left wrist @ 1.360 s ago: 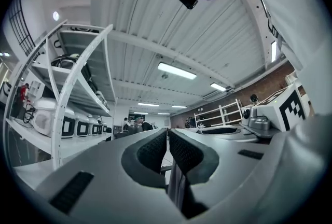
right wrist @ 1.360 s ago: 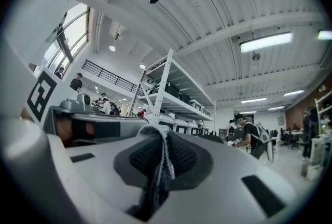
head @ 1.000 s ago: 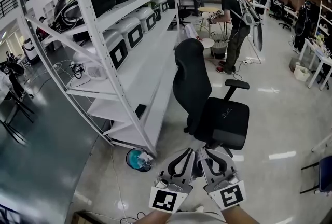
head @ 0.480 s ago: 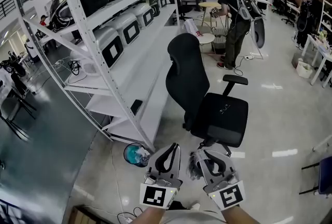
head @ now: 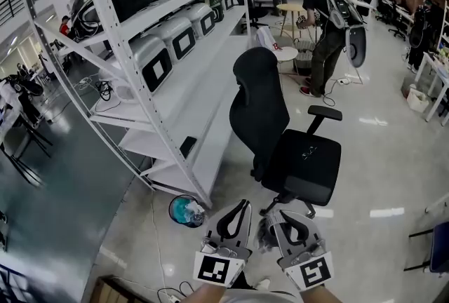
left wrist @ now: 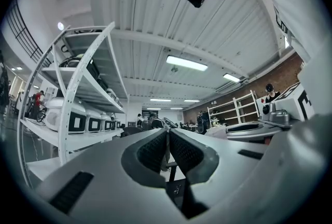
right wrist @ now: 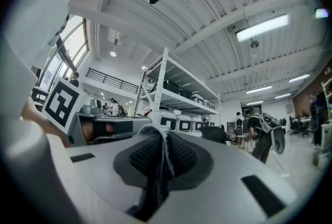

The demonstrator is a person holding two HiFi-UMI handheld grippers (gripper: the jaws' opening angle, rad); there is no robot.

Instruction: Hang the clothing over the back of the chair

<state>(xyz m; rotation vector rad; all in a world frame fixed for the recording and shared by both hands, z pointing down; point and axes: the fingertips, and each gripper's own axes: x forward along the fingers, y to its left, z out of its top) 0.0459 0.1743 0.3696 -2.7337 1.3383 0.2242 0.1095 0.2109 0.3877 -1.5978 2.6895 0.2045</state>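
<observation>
Low in front of me, close before the seat of the black chair (head: 309,165), I hold both grippers side by side, almost touching. My right gripper (right wrist: 162,134) has its jaws nearly closed, and they pinch a fold of the grey knitted clothing (right wrist: 165,166). The cloth stands up a little above the pads and hangs down between them. From the head view, a small grey bunch of it shows at the inner side of this gripper, between my two grippers. My left gripper (left wrist: 168,135) has its jaws pressed fully together; whether a thin edge of the cloth is caught there I cannot tell. The clothing is near the front of the seat, and it is well apart from the chair back (head: 258,102). This back stands upright on the side toward the white shelf rack (head: 140,49). A small blue bin (head: 184,212) stands on the floor at the foot of the rack, left of my left gripper. Far behind the chair, a person (head: 324,35) with a backpack bends over a round table.
</observation>
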